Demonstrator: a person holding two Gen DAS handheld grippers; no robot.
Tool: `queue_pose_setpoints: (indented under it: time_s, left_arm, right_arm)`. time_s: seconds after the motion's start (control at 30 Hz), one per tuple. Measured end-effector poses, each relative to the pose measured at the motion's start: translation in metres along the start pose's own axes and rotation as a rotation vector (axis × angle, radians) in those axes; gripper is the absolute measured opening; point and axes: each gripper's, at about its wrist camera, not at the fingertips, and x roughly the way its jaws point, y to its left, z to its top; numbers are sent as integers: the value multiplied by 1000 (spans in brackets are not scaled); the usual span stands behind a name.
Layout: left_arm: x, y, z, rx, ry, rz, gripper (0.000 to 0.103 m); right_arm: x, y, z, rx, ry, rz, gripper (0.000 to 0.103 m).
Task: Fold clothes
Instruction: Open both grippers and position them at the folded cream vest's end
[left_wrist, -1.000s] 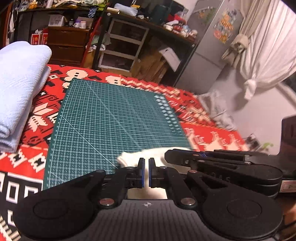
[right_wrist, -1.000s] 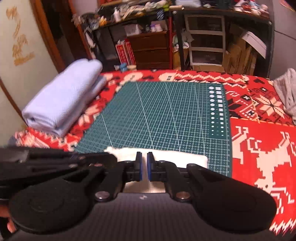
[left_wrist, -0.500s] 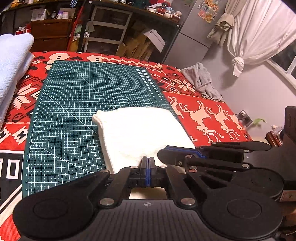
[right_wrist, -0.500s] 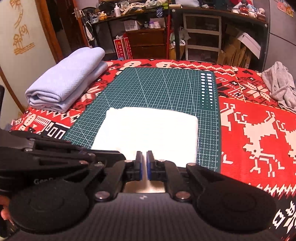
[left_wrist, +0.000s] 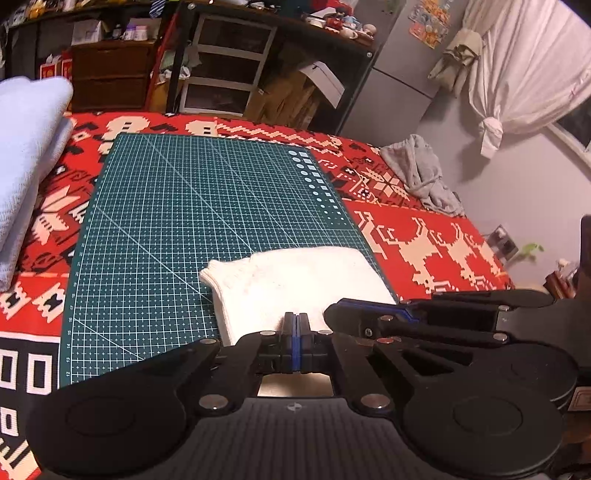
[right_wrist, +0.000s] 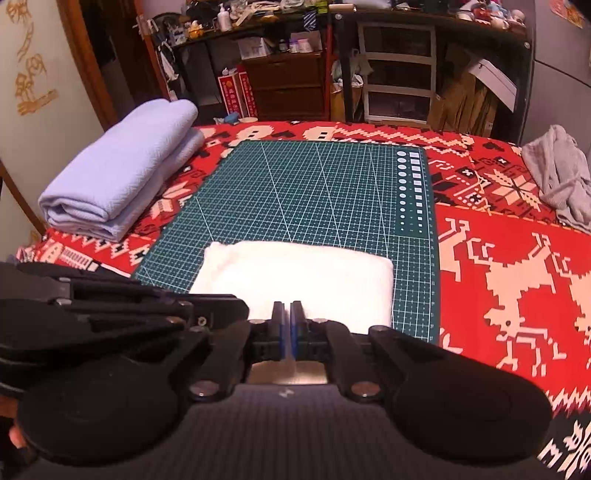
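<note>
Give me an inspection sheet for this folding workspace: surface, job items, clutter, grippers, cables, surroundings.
Surface: red patterned blanket with a green cutting mat on top.
Job's things: white cloth folded flat at the mat's near edge.
Clutter: folded blue blanket left of the mat; crumpled grey garment on the right.
Grippers: left gripper shut; right gripper nearly shut. Whether either pinches the cloth's edge, cannot tell.
Cables: nothing seen.
Surroundings: crowded shelves, tied white curtain.

Cutting mat (left_wrist: 192, 236): tiny ruler numerals along left edge, about 12 to 24 near bottom, barely legible. Red boxes (right_wrist: 238, 94) by dresser: vertical characters, unreadable. Fridge stickers (left_wrist: 428, 22): too blurred. No other legible text.
</note>
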Motion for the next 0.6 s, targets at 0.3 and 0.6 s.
queue_pose_setpoints:
  time_s: [0.3,0.6]
  left_arm:
    - [6,0,20,-4,6,52,2]
    - [-21,7,14,-47,-13,-7,9]
  right_arm:
    - [7,-5,17,18,-9,15,0]
    - [-2,-10,27,19,-33,19,6]
